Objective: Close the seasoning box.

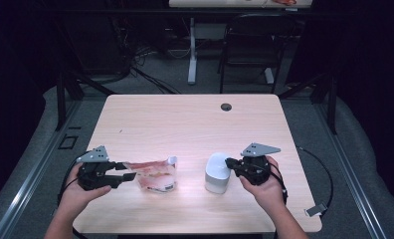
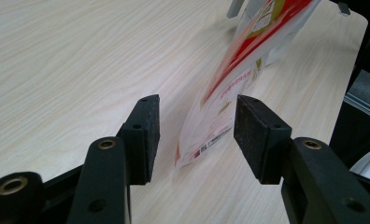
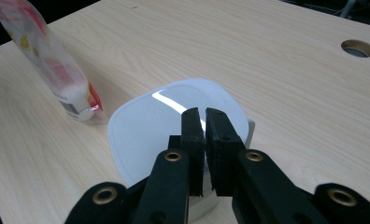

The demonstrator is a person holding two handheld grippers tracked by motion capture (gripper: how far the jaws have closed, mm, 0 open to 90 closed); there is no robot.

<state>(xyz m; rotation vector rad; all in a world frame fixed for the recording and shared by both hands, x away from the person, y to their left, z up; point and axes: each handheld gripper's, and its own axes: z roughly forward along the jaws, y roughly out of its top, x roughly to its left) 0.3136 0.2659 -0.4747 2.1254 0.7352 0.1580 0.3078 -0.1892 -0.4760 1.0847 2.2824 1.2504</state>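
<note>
The counter [image 1: 185, 119] has a pale wood-grain top, smooth and matt, with fine streaks running along it; a round dark-rimmed hole [image 1: 226, 107] sits near its far edge. The pouch [image 1: 155, 175] looks like thin glossy plastic film, partly clear, printed in red, white and yellow, crinkled and catching light. The white container [image 3: 174, 130] appears to be smooth plastic with a satin sheen and a bright streak of reflection on its top. The left hand-held gripper [image 2: 195, 140] is matt black plastic with brass-coloured rivets, and its pads [image 2: 148, 135] look rough and grainy. The right hand-held gripper [image 3: 205, 154] has the same finish. Each carries a dull grey plate [image 1: 259, 149].
</note>
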